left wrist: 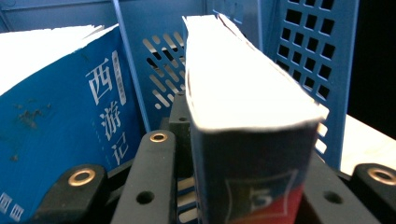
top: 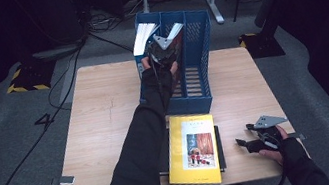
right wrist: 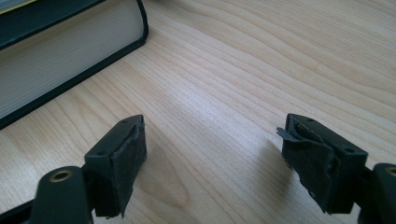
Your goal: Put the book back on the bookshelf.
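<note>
The thick book (left wrist: 247,140), clamped in the left tongs (top: 162,55), hangs over the blue file rack's (top: 198,66) middle slot beside the blue book (left wrist: 60,140); it could catch the divider and tip. The right tongs (right wrist: 215,163) rest open on the worktop (right wrist: 261,70).

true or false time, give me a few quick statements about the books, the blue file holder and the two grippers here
1. The left gripper grips a thick book over the blue file holder. True.
2. The right gripper holds the yellow book. False: its jaws stand open over bare table, nothing between them.
3. A blue book with white characters stands in the compartment beside the gripped book. True.
4. The yellow book stands upright in the holder. False: it lies flat on a dark book near the table's front edge.
5. The holder lies on the floor. False: it stands on the table's far side.
</note>
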A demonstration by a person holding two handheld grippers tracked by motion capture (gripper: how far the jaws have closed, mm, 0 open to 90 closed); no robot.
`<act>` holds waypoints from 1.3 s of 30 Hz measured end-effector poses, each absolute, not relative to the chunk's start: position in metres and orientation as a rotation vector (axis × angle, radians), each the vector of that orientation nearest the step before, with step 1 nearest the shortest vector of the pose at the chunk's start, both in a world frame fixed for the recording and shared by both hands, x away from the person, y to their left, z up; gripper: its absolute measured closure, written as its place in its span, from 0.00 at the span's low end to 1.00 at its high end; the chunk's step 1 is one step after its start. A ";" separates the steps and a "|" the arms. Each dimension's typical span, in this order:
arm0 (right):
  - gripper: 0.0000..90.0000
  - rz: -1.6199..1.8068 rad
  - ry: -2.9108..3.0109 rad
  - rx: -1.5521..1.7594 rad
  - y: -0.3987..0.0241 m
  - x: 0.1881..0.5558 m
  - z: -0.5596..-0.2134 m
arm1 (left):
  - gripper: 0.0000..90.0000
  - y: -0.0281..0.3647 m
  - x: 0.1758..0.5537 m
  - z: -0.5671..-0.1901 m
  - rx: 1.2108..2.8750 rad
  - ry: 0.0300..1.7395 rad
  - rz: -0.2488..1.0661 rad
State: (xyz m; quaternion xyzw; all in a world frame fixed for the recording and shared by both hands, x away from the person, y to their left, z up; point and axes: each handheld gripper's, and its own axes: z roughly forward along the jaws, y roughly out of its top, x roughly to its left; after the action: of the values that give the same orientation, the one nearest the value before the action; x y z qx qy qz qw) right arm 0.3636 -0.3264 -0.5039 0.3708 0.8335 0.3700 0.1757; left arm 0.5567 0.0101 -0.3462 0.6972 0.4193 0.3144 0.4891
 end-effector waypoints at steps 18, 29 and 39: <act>0.24 1.050 2.367 1.053 -0.326 0.365 -0.504 | 0.79 0.021 0.541 -0.351 1.722 0.994 0.701; 0.24 1.047 2.367 1.054 -0.326 0.365 -0.504 | 0.76 0.022 0.539 -0.347 1.777 0.976 0.702; 0.24 1.047 2.367 1.054 -0.326 0.365 -0.504 | 0.73 0.025 0.540 -0.338 1.793 0.959 0.688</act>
State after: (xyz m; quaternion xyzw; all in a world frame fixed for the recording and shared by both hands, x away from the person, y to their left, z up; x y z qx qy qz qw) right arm 0.3648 -0.3262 -0.5040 0.3716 0.8342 0.3692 0.1727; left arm 0.5398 0.0249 -0.3380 0.7339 0.3927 0.2818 0.4772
